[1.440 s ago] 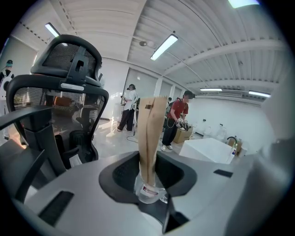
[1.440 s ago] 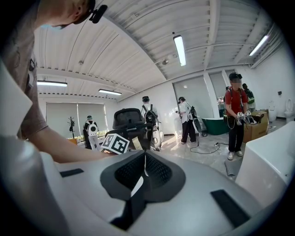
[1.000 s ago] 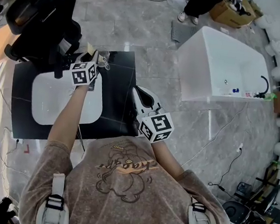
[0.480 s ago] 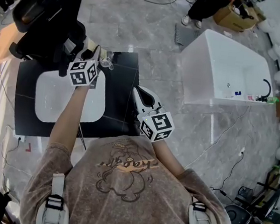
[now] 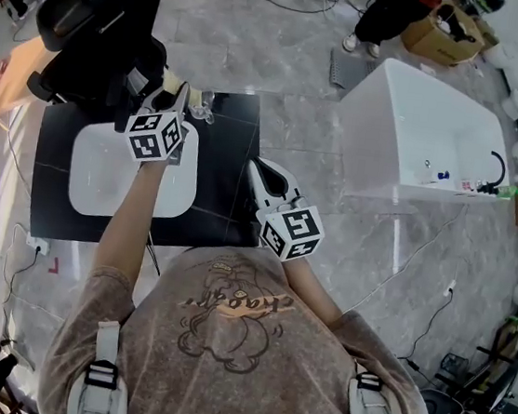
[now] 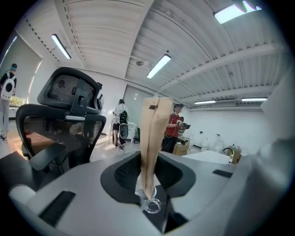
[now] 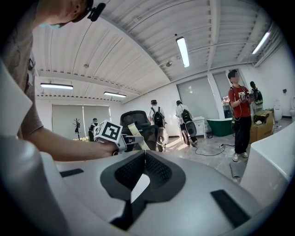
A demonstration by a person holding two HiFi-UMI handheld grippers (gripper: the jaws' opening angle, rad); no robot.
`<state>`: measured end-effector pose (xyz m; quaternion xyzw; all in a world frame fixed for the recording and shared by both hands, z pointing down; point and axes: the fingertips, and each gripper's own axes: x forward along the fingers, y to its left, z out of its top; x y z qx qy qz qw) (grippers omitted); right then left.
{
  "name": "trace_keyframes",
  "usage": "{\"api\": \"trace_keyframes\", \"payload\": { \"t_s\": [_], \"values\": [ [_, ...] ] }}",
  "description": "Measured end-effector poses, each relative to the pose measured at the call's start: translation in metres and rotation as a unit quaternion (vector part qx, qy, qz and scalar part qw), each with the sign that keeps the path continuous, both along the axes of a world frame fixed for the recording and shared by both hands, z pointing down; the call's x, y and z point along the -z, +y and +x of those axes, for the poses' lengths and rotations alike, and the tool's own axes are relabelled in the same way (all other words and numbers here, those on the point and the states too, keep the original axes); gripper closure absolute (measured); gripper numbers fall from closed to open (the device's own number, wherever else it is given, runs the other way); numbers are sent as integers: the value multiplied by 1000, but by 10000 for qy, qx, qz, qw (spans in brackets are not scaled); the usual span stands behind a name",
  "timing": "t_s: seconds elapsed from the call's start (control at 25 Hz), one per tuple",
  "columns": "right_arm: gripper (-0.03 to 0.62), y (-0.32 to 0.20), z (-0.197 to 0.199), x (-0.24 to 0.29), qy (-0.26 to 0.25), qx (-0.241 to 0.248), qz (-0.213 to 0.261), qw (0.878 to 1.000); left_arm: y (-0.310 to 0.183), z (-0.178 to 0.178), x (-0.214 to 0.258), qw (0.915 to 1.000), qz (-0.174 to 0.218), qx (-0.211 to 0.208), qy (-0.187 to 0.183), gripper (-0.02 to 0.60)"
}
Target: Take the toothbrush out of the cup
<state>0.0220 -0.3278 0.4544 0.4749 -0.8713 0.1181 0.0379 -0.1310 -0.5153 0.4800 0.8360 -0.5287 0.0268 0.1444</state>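
Observation:
A tan toothbrush (image 6: 154,133) stands upright, pinched between the jaws of my left gripper (image 6: 148,162), which is shut on its handle. Through the gap below the jaws the rim of the clear glass cup (image 6: 152,205) shows, with the brush's lower end just above it. In the head view the left gripper (image 5: 172,99) hovers over the back of the black counter (image 5: 220,183), beside the cup (image 5: 203,105). My right gripper (image 5: 262,170) hangs at the counter's right edge; its jaws (image 7: 144,153) meet with nothing between them. From there I see the left gripper (image 7: 130,137) holding the toothbrush (image 7: 138,135).
A white basin (image 5: 131,176) is set into the counter. A black office chair (image 5: 98,27) stands right behind the counter's far left. A white bathtub (image 5: 419,127) sits to the right. Several people stand far off in the room. A cable runs along the floor.
My left gripper has risen with the toothbrush in it, away from the cup. The right gripper has stayed where it was.

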Motion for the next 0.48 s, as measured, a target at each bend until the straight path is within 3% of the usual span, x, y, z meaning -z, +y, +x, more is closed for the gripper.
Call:
{"api": "trace_keyframes", "payload": {
  "t_s": [0.48],
  "values": [
    [574, 44, -4, -7, -77, 292, -89, 9995, 86, 2, -2, 9996, -101, 159, 213, 489]
  ]
}}
